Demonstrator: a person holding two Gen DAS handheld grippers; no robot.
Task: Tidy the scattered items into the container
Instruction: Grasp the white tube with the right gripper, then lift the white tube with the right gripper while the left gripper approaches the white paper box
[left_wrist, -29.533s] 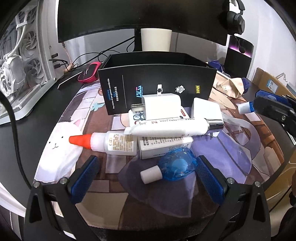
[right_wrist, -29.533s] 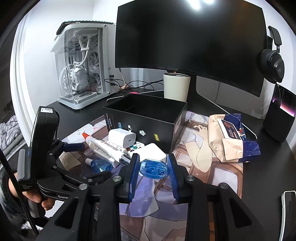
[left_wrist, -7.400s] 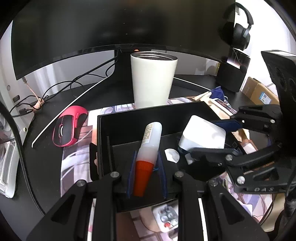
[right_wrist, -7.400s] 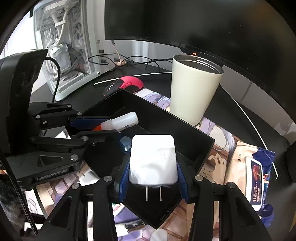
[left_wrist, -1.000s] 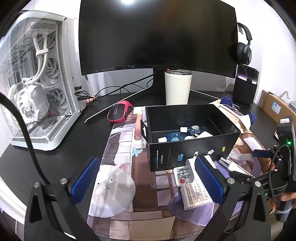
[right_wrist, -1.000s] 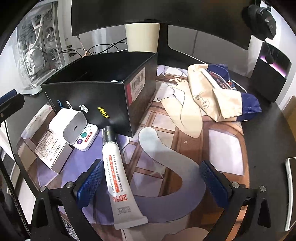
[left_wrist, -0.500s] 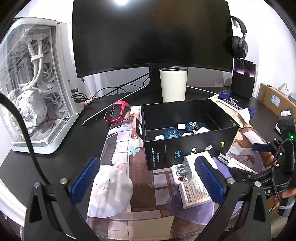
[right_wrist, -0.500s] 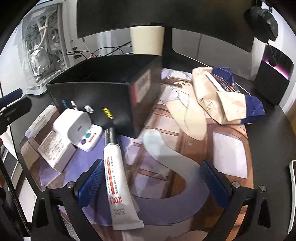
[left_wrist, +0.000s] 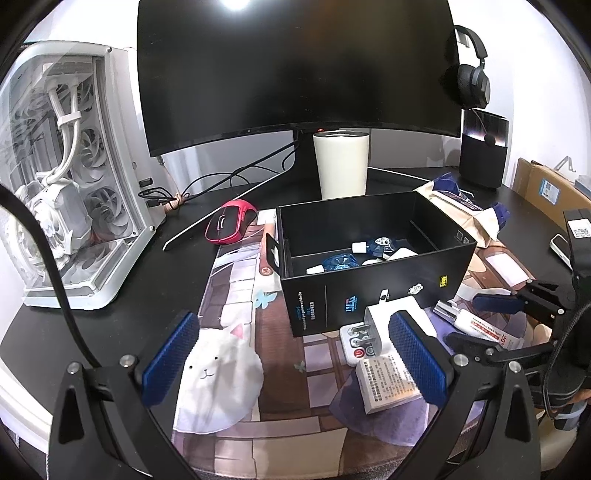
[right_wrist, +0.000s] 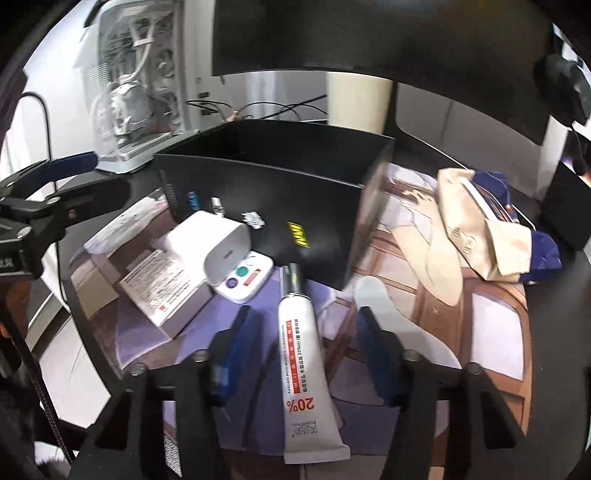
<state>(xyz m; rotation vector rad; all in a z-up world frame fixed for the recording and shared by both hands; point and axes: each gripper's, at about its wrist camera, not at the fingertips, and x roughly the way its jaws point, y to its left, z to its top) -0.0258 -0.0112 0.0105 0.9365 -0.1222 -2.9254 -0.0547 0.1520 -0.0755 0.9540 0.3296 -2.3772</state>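
A white tube (right_wrist: 301, 350) with red print lies on the desk mat, cap toward the black box (right_wrist: 277, 192). My right gripper (right_wrist: 304, 332) straddles it. Its jaws are closing, with a gap left on each side of the tube. A white charger (right_wrist: 214, 240), a small white device with coloured buttons (right_wrist: 245, 280) and a white carton (right_wrist: 159, 291) lie in front of the box. My left gripper (left_wrist: 291, 356) hovers wide open and holds nothing, in front of the box (left_wrist: 369, 295), which has blue items inside. The right gripper (left_wrist: 480, 321) shows at that view's right edge.
A red mouse (left_wrist: 229, 221), a white tumbler (left_wrist: 340, 166), a monitor and a white PC case (left_wrist: 74, 166) stand behind and left of the box. A beige and blue packet (right_wrist: 480, 229) lies to its right. A phone (left_wrist: 559, 243) sits at the desk's right edge.
My right gripper's jaws have narrowed from wide open, and the gripper has shifted so the tube sits centred between them. The left gripper stays open and almost still.
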